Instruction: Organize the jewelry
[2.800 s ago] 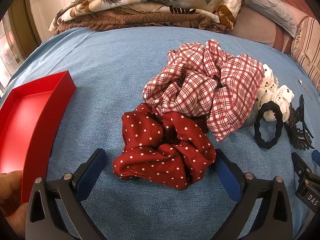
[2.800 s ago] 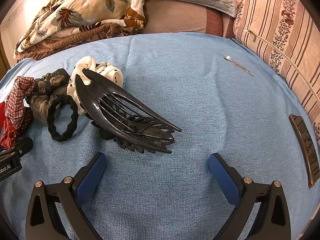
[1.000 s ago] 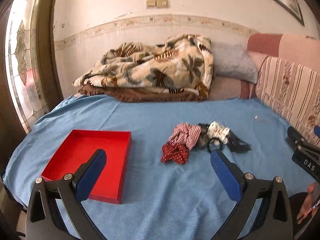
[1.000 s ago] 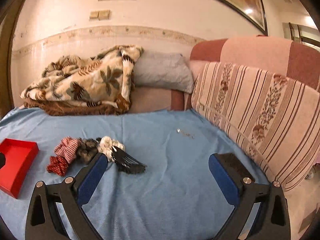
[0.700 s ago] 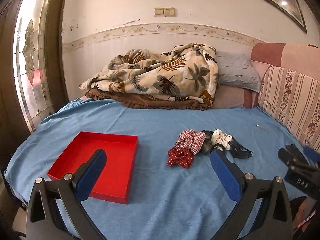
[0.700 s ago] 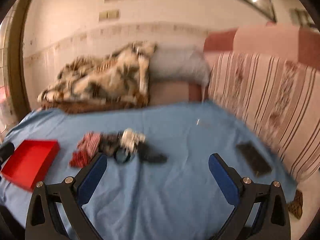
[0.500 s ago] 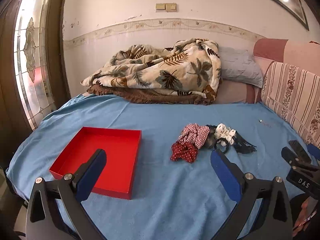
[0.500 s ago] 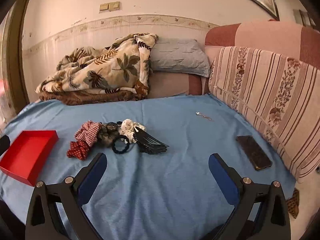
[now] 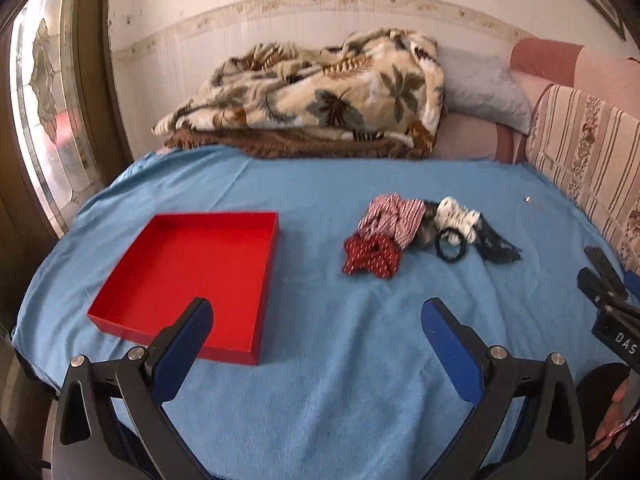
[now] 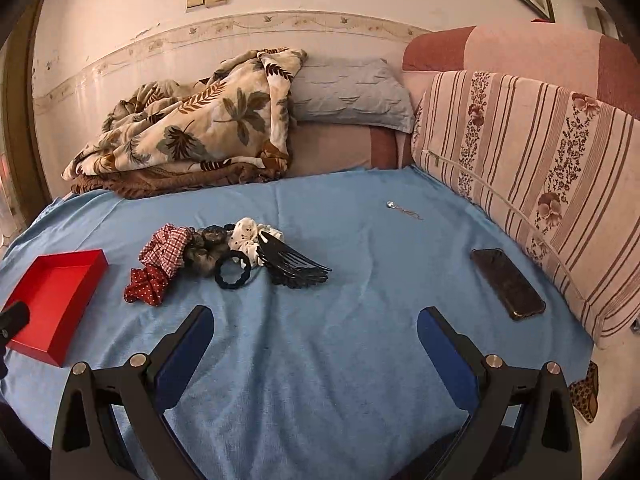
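Note:
A pile of hair accessories lies mid-bed: a red dotted scrunchie (image 9: 372, 261) (image 10: 146, 282), a red plaid scrunchie (image 9: 394, 214) (image 10: 166, 250), a white spotted scrunchie (image 9: 456, 214) (image 10: 248, 236), a black hair tie (image 9: 451, 245) (image 10: 233, 269) and a black claw clip (image 10: 294, 266) (image 9: 498, 250). An empty red tray (image 9: 192, 268) (image 10: 52, 300) sits to the left. A small necklace (image 10: 402, 210) lies far right. My left gripper (image 9: 316, 328) and right gripper (image 10: 312, 332) are open and empty, held back above the bed's near part.
A dark phone (image 10: 506, 284) lies on the blue sheet (image 9: 320, 380) by a striped cushion (image 10: 540, 168). A leaf-print blanket (image 9: 320, 96) and grey pillow (image 10: 344, 92) are heaped at the back wall. A window (image 9: 44, 120) is on the left.
Both grippers pulled far back and up from the pile, where they hovered close 2.8 s ago, then eased slightly forward. Nothing was picked up; the accessories lie as before.

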`<state>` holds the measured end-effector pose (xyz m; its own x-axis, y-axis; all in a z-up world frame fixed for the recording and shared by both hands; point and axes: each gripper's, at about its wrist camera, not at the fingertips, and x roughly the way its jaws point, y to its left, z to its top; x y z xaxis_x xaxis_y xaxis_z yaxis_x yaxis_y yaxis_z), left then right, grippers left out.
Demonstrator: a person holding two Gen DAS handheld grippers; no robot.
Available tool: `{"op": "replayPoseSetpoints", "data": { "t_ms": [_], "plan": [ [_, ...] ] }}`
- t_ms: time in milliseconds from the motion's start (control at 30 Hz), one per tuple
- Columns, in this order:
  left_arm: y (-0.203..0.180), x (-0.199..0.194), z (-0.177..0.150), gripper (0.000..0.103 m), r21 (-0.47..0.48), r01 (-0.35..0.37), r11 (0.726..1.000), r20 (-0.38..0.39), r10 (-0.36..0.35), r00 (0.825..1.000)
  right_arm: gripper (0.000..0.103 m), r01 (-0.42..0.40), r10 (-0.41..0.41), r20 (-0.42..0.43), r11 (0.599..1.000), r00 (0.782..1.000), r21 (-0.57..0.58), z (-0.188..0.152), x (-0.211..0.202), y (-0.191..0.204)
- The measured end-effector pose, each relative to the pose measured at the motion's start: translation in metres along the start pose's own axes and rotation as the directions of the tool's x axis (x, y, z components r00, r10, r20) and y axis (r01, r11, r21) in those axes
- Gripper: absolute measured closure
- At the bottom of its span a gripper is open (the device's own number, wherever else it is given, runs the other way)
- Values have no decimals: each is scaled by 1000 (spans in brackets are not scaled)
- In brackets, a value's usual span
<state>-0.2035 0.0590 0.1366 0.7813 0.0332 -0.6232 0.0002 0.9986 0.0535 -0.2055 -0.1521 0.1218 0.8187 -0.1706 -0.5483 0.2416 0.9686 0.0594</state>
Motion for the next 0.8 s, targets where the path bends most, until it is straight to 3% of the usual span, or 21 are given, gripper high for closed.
{"op": "replayPoseSetpoints", "data": {
  "t_ms": [500, 633, 667, 767, 800],
  "plan": [
    [27, 36, 1, 0, -8, 18, 1000, -81, -18, 997, 0, -128, 126, -124, 992, 984, -7, -6, 47, 5],
    [38, 49, 11, 1, -30, 42, 999, -100, -45, 994, 10, -174, 171, -157, 985, 973, -6, 3, 67, 8],
    [40, 52, 15, 3, -35, 55, 998, -106, -58, 993, 12, -188, 185, -162, 982, 969, -7, 5, 72, 9],
    [39, 63, 28, 37, -45, 127, 991, -144, -132, 981, 17, -213, 206, -171, 977, 963, -22, 9, 85, 12],
    [37, 68, 33, 40, -49, 154, 987, -162, -160, 974, 18, -214, 206, -170, 976, 964, -33, 12, 91, 13]
  ]
}}
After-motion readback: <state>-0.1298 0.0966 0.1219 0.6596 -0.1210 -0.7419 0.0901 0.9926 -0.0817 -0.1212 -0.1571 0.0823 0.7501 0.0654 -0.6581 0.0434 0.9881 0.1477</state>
